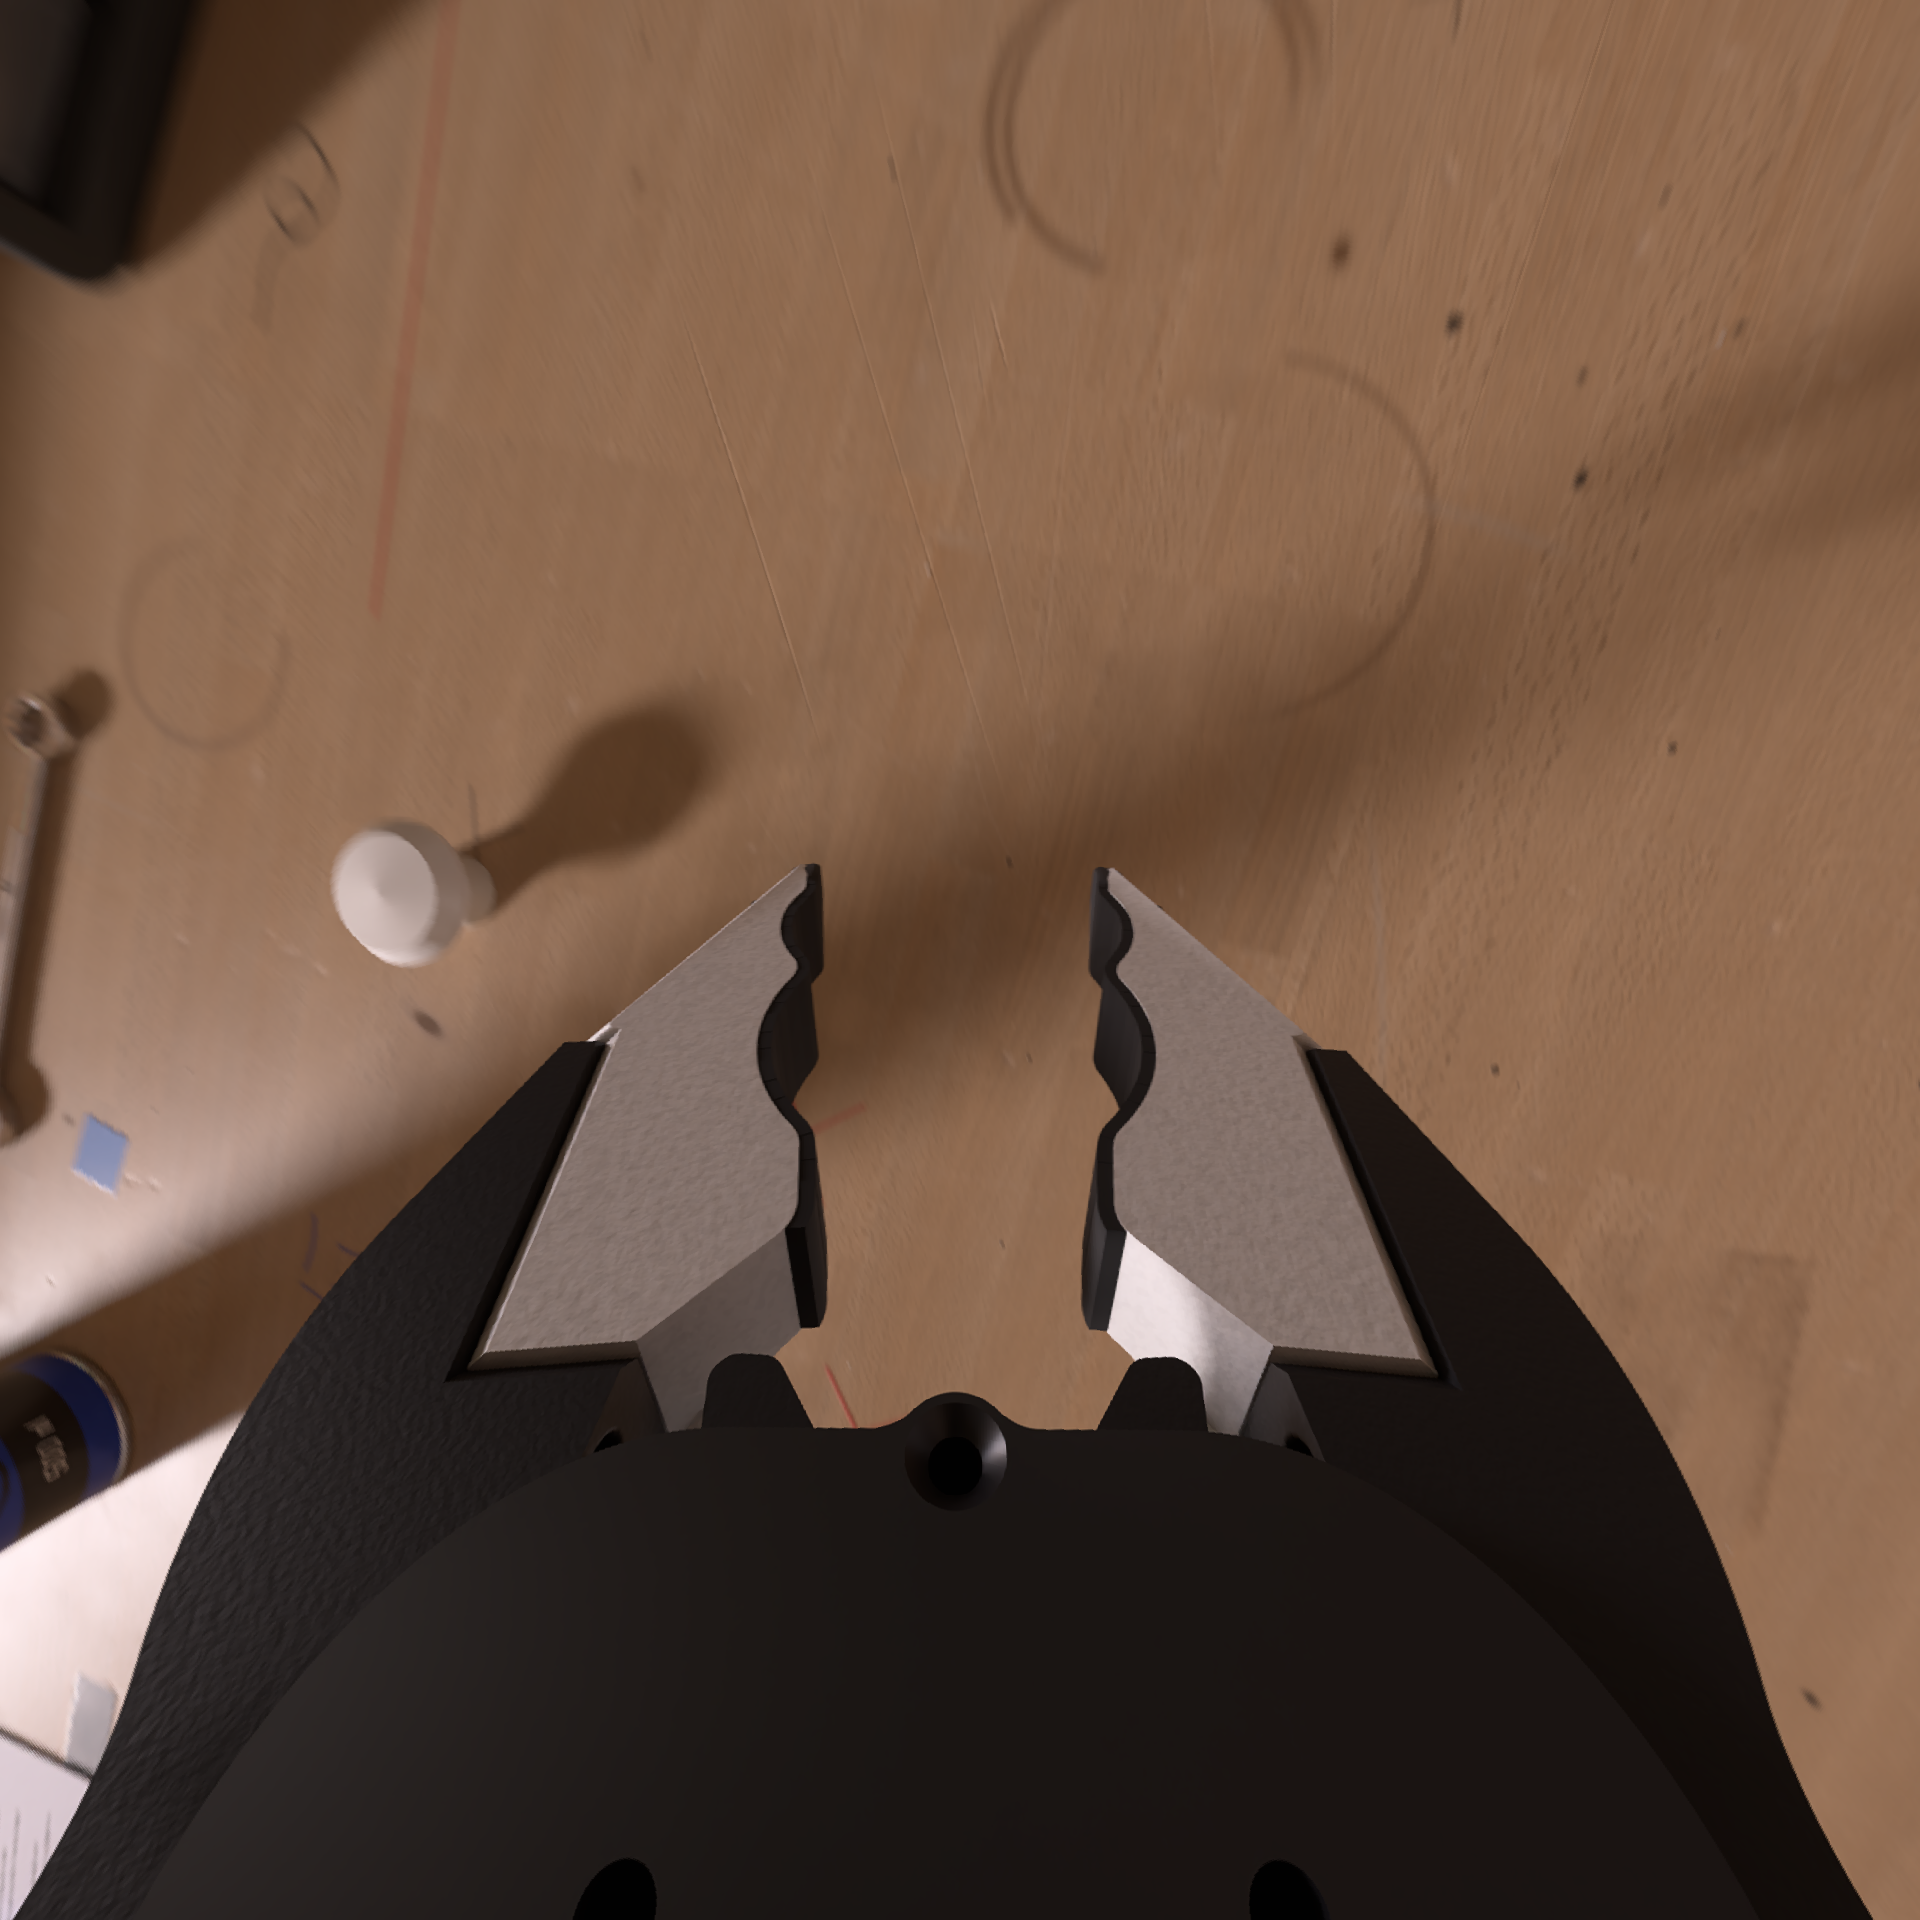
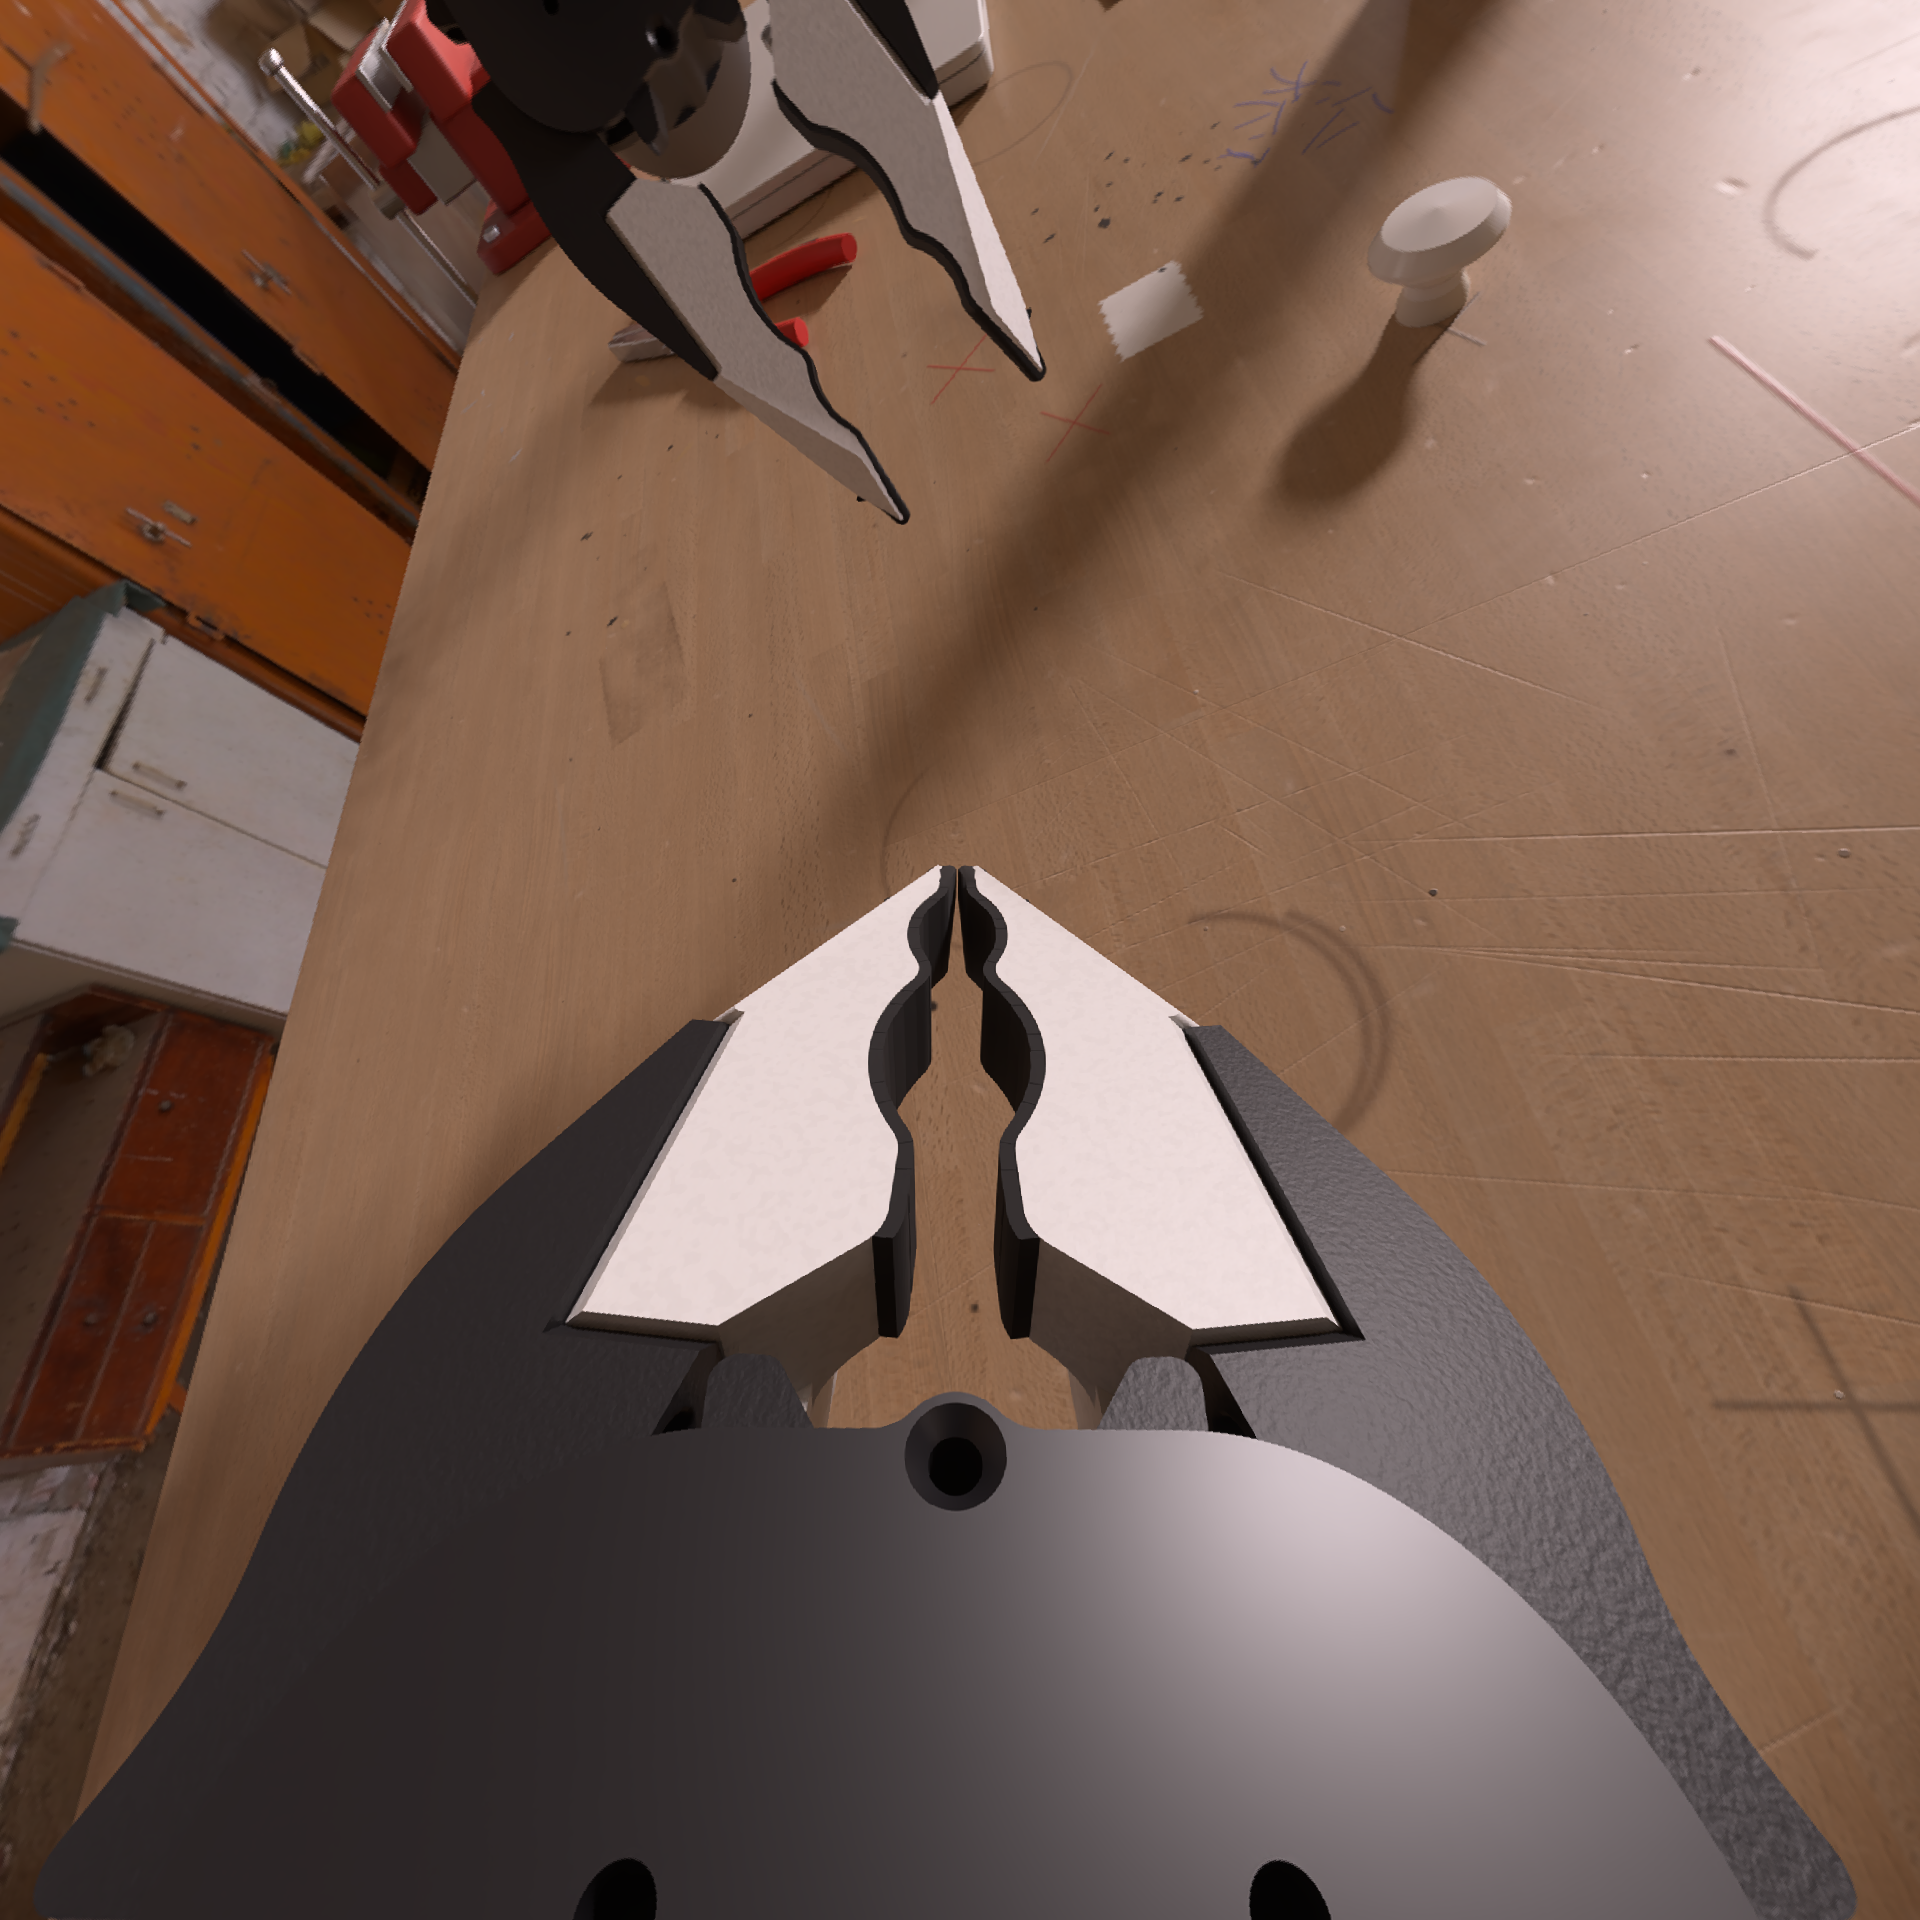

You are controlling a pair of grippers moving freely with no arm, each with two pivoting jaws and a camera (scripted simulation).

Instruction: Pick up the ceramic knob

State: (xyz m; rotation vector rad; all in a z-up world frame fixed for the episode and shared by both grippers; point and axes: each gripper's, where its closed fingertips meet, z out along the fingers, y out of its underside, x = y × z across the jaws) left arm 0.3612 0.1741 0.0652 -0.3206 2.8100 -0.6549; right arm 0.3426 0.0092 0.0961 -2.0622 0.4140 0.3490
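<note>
The white ceramic knob (image 1: pixel 407 891) stands on its stem on the wooden workbench, left of and slightly beyond my left gripper (image 1: pixel 956 883). The left gripper is open and empty, hovering above the bench, apart from the knob. In the right wrist view the knob (image 2: pixel 1439 244) stands at the far upper right. The left gripper (image 2: pixel 971 442) shows there too, open, hanging over the bench left of the knob. My right gripper (image 2: pixel 956 876) is shut with nothing between its fingertips, low over the bench and far from the knob.
A metal wrench (image 1: pixel 26 894) lies at the far left, with a blue can (image 1: pixel 57 1444) and a black box (image 1: pixel 83 125) nearby. A white paper scrap (image 2: pixel 1148 309), red-handled pliers (image 2: pixel 800 265) and a red vise (image 2: pixel 426 125) lie beyond. Orange cabinets (image 2: pixel 208 364) flank the bench's left edge.
</note>
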